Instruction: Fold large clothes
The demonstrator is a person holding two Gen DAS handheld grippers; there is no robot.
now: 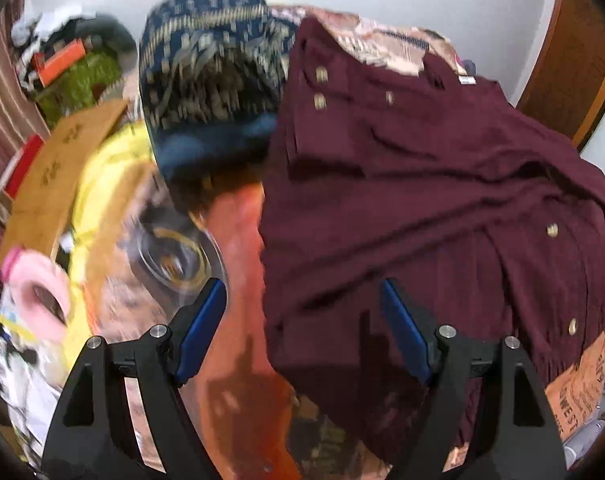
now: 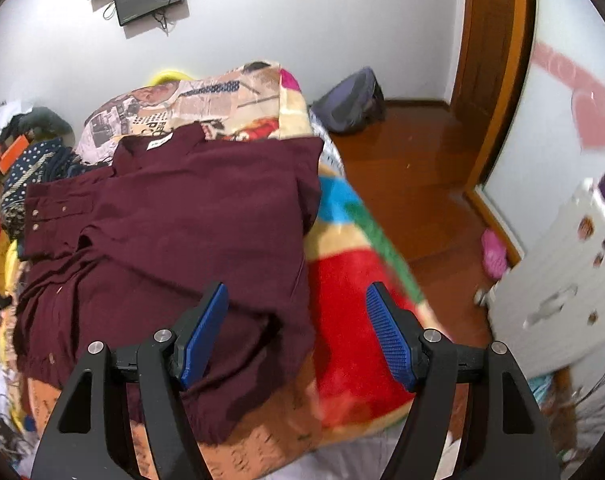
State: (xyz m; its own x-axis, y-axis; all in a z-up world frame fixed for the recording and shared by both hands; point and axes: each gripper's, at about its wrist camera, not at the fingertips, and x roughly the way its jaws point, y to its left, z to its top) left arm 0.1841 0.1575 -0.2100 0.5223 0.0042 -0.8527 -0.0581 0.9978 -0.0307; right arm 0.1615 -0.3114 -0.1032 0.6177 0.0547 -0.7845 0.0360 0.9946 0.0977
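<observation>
Both released: left tool [image 1: 302, 332] and right tool [image 2: 296, 334] empty above maroon shirt [image 2: 190, 220], sleeves folded inward, collar at twelve o'clock, ready for halving.

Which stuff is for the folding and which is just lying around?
For the folding:
- dark maroon button-up shirt
- left tongs, open
- right tongs, open

Just lying around:
- navy patterned cloth
- grey backpack on the floor
- pink slipper
- colourful patchwork blanket

One maroon shirt [image 2: 182, 216], one blanket [image 2: 354, 280], two grippers [image 1: 302, 332].
</observation>
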